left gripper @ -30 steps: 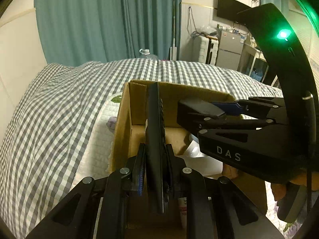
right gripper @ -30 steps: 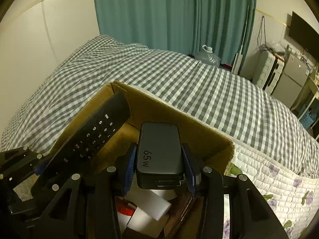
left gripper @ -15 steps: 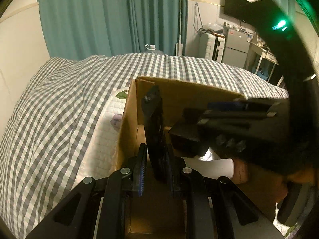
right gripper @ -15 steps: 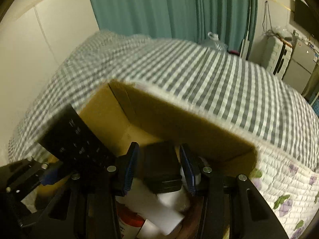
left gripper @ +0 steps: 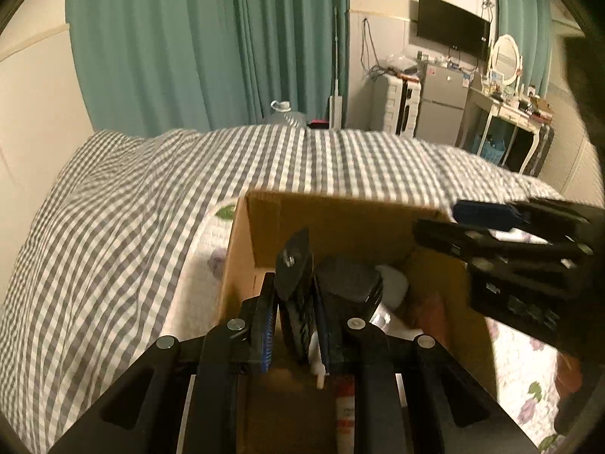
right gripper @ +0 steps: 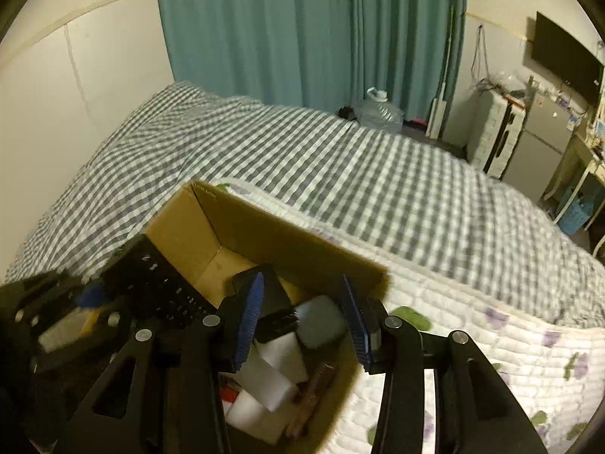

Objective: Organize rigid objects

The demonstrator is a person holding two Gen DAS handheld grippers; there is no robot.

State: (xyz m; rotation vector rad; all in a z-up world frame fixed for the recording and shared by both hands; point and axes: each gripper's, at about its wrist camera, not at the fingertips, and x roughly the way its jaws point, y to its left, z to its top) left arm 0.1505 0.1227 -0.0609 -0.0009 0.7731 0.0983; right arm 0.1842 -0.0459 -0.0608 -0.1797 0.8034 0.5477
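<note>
Now the right gripper [right gripper: 302, 321] has spread its jaws, leaving the black charger brick [right gripper: 270, 302] inside the brown cardboard box [right gripper: 211, 227]; the left gripper [left gripper: 293, 325] still pinches the black remote control [left gripper: 297, 295] over it, next to go.

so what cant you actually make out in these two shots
- Cardboard box floor, left wrist view: the left gripper and the remote control it clamps hide it.
- Box's near wall, right wrist view: cut off by the open right gripper.
- Black charger label: too dark and blurred.
- Remote's button markings, right wrist view: motion blur.
- Reddish tube: print too small.
</note>
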